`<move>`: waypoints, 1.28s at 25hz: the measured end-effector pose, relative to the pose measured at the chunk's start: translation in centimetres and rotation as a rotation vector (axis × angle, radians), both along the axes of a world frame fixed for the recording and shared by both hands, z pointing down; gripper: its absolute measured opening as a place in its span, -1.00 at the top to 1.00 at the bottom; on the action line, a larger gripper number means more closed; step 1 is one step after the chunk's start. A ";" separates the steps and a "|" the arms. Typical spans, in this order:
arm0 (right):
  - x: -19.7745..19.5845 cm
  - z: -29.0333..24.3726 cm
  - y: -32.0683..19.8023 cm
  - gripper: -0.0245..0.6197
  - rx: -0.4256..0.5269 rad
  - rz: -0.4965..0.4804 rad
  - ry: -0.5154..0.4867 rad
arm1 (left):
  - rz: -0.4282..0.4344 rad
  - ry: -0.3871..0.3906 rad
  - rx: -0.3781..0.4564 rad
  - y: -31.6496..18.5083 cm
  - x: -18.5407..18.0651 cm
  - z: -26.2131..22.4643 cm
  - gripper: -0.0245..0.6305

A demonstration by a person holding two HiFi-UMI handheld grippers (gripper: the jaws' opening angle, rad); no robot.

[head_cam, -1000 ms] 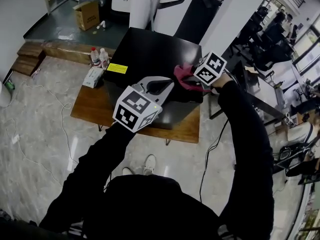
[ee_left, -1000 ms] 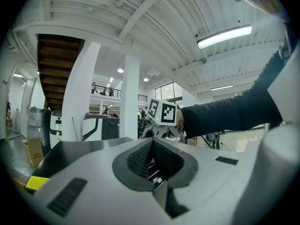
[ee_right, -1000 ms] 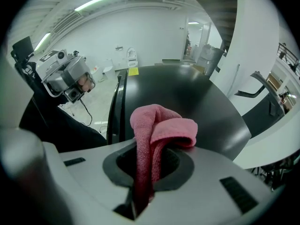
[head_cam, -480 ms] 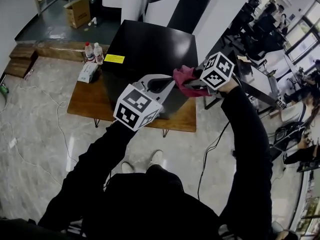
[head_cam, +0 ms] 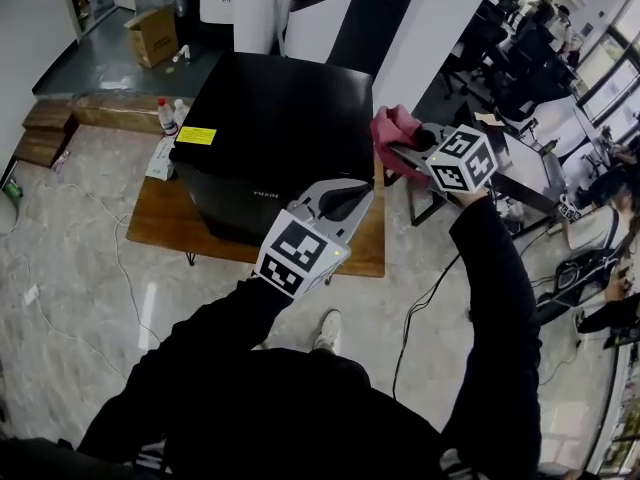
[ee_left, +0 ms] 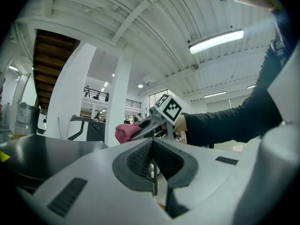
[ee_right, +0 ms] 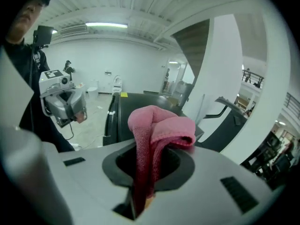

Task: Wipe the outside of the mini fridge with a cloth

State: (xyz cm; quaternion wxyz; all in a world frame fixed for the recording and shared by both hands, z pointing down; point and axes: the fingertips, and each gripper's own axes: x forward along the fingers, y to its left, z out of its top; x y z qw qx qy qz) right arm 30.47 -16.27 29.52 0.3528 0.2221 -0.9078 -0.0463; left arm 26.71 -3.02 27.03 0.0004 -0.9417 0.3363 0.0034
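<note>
Head view: a black, box-shaped mini fridge (head_cam: 270,118) stands on a low brown wooden tabletop (head_cam: 160,233). A yellow rectangular label (head_cam: 196,136) lies near the front left corner of its top.

The right hand-held gripper (head_cam: 408,148) is clamped on a crumpled pink cloth (head_cam: 393,128), which sits just beside the right edge of the fridge top. Whether cloth and fridge touch cannot be told. In the right gripper view the cloth (ee_right: 157,139) runs down through the narrow gap between the jaws and bunches above them, with the fridge (ee_right: 140,109) beyond.

The left hand-held gripper (head_cam: 350,193) is seen over the fridge's front right corner. In the left gripper view its jaws meet (ee_left: 153,168), with nothing between them.

Two clear plastic water bottles (head_cam: 165,116) stand on the tabletop at the fridge's left. A brown cardboard box (head_cam: 152,33) rests on the floor behind.
</note>
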 end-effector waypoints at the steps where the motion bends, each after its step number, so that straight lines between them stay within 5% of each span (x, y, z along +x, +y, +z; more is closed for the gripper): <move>1: 1.1 -0.1 -1.1 0.76 0.042 0.012 -0.001 | -0.006 0.016 0.009 -0.3 1.4 -0.1 0.91; 9: 9.9 4.5 -9.6 0.75 0.231 -0.005 0.159 | -0.101 0.108 0.031 -5.0 12.5 2.6 0.91; 15: 13.1 10.9 -16.1 0.74 0.339 -0.072 0.356 | -0.216 0.077 -0.022 -8.4 17.2 8.7 0.91; 22: 10.5 17.7 -22.1 0.74 0.487 -0.166 0.570 | -0.303 0.047 -0.109 -11.2 18.7 15.5 0.91; 32: 5.8 21.2 -25.0 0.73 0.567 -0.194 0.672 | -0.385 0.035 -0.144 -12.6 16.5 20.0 0.91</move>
